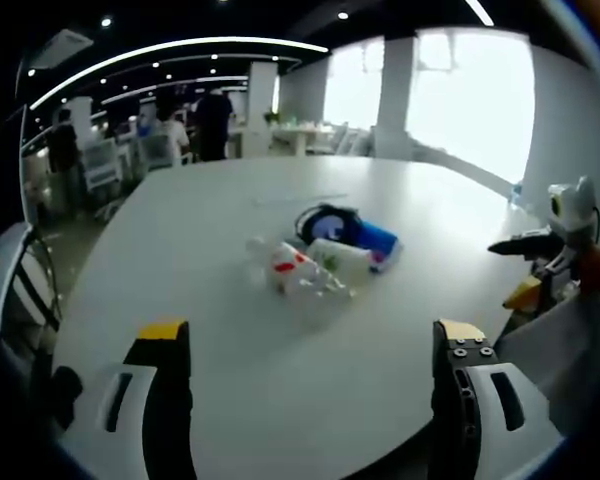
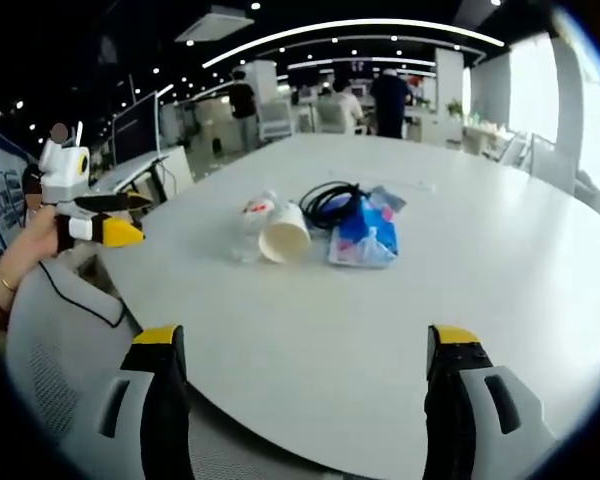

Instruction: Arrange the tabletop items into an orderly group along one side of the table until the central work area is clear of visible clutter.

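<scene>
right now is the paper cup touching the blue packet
Apart. The right gripper view shows a strip of white table between the paper cup and the blue packet, with the cup lying on its side.

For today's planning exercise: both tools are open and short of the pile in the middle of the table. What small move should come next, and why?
Probably bring the right tool forward to the paper cup. It lies on its side at the near edge of the pile, mouth toward this tool, beside the black cable and blue packet. Both tools are open and empty, the left tool too, and the table around the pile is bare.
</scene>
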A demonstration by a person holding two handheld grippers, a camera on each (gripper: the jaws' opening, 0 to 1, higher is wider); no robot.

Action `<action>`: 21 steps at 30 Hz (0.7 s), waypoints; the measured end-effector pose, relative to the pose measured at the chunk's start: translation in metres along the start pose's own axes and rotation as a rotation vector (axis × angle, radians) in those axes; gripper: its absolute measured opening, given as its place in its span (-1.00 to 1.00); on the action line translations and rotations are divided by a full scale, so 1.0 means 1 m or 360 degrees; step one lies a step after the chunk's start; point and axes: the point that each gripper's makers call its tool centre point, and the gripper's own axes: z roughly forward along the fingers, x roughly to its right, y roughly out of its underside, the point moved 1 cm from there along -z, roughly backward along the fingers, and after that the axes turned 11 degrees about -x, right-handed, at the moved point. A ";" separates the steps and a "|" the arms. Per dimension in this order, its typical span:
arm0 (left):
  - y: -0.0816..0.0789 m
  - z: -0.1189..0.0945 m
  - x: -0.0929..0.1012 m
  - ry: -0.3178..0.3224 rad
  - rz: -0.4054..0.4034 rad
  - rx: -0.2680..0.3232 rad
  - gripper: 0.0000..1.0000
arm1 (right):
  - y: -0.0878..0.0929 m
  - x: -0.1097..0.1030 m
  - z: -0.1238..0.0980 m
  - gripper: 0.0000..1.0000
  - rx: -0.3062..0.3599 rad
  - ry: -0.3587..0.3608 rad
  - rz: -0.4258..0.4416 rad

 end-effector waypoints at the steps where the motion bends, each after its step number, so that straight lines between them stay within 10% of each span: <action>1: 0.000 0.000 0.000 0.0000 -0.0002 0.0001 0.96 | 0.000 0.000 0.000 0.98 -0.0001 0.0001 -0.0001; 21: 0.002 0.001 -0.001 -0.0006 -0.0002 -0.0019 0.95 | 0.002 -0.006 0.003 0.98 -0.0038 -0.0040 -0.0038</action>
